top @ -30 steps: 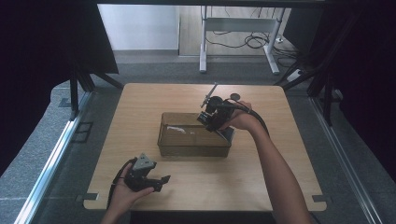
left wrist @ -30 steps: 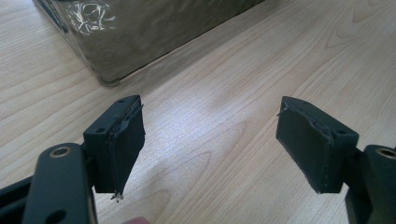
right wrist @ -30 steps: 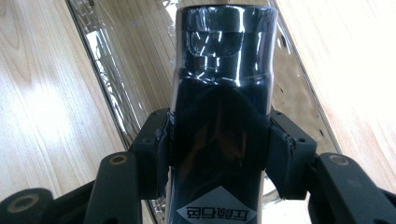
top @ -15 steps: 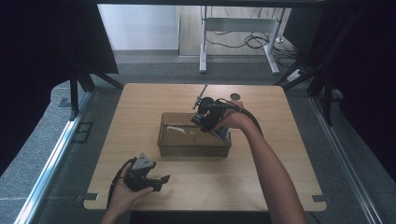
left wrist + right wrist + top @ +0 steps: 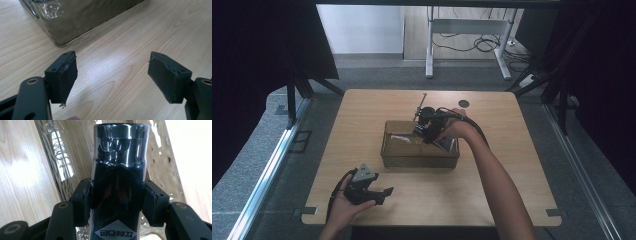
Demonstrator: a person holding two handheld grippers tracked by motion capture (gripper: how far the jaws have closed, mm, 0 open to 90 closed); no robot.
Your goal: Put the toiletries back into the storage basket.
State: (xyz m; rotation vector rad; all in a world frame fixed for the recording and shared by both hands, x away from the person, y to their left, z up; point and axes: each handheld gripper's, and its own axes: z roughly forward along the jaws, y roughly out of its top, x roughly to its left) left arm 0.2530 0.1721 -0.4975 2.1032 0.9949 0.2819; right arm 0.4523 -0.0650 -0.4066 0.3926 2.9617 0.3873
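Gripping a shiny dark metal cylinder, the right gripper has both pads pinched on its sides; a diamond label sits at the bottom of that frame. In the high view the cylinder shows as a silvery patch at the right end of the clear plastic bin, centre of frame, under the right gripper and the person's right hand. Can't tell whether the cylinder touches the bin floor.

Bin is a shallow rectangle with glossy clear walls, long side running left-right across frame. Right gripper view shows small holes in its base, and its wall runs close along the cylinder's left. Left half of the bin is open apart from a pale streak, unclear what.

Left gripper rests at lower left of frame in the left hand, near the table's front edge, well apart from the bin. Its fingers are spread wide with nothing between, bare wood below, a bin corner in the upper left of its view.

Table is light wood with broad bare margins on all sides of the bin. Small dark disc lies near the far edge, upper centre-right.
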